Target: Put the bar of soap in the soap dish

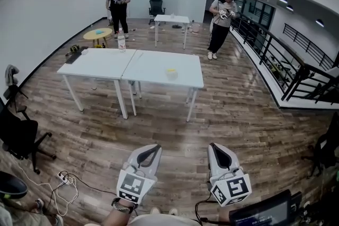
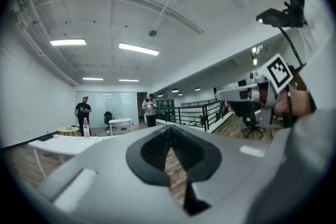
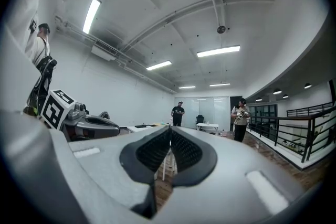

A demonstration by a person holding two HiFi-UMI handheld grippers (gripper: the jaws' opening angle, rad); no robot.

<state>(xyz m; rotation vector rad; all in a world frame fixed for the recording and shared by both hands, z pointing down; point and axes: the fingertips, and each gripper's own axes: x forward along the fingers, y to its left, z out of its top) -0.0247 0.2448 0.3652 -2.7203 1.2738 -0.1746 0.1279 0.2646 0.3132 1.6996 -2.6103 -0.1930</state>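
Far ahead on the right-hand bench (image 1: 153,61), well apart from both grippers, I can see a small yellow piece that I take for the bar of soap (image 1: 171,70). It sits on or against a pale shape, perhaps the soap dish (image 1: 172,77), but it is too small for me to tell which.

A second white bench (image 1: 98,63) is butted against the first on its left. It carries a water bottle (image 1: 121,39) at its far edge and a dark flat item (image 1: 74,55) at its far left corner.

Beyond the benches stand a low yellow round table (image 1: 98,34), a small white table (image 1: 170,19) and a black office chair (image 1: 156,6). Two people are standing there, one at the back left (image 1: 118,5) and one at the back right (image 1: 221,21). A black railing (image 1: 286,55) runs along the right side of the wooden floor (image 1: 238,114).

Closest to me, the left gripper (image 1: 153,148) and the right gripper (image 1: 214,147) sit side by side low in the head view, both pointing level toward the benches. Each gripper view shows its fingers together at the tips with nothing between them.

A black chair (image 1: 18,137) and a power strip with white cables (image 1: 63,180) lie off to my left.
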